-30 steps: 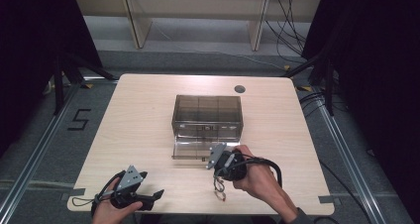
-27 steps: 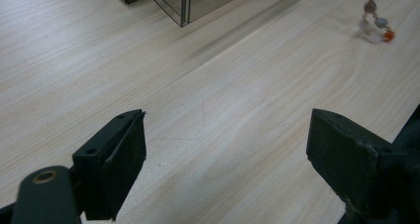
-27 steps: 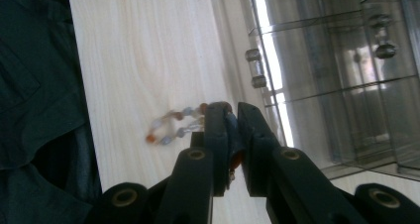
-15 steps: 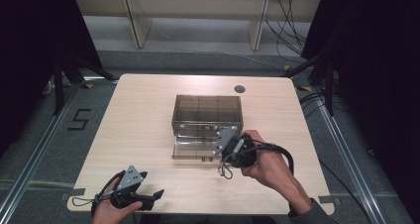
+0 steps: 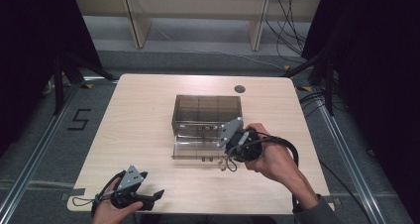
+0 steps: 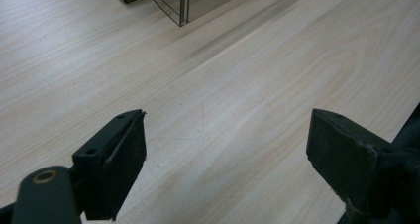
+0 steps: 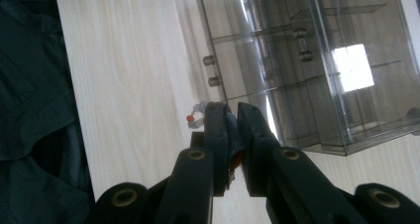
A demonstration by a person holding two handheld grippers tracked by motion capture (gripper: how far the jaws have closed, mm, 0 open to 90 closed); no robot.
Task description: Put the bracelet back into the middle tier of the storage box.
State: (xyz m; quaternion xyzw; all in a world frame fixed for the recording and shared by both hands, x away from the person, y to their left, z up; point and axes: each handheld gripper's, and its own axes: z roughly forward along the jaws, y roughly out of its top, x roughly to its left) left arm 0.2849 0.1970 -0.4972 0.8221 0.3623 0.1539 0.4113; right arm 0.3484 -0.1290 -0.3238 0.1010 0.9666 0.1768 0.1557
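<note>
The small string of clear and orange beads [image 7: 196, 116] hangs from my right tool [image 5: 232, 156], low centre-right in the high view and just in front of the box's pulled-out drawer. I judge it very light, limp and slippery, with beads that could slide out of a loose pinch, so holding the strand itself between the pads is the right place. Its long axis hangs roughly downward from the pinch, the free loop dangling toward the pale wooden table [image 5: 143, 120]. The right tool is clenched on the strand. The smoky transparent plastic drawer box [image 5: 208, 110] stands just beyond, its lowest drawer open toward me. My left tool [image 5: 143, 198] rests at the lower left, jaws spread wide and empty.
</note>
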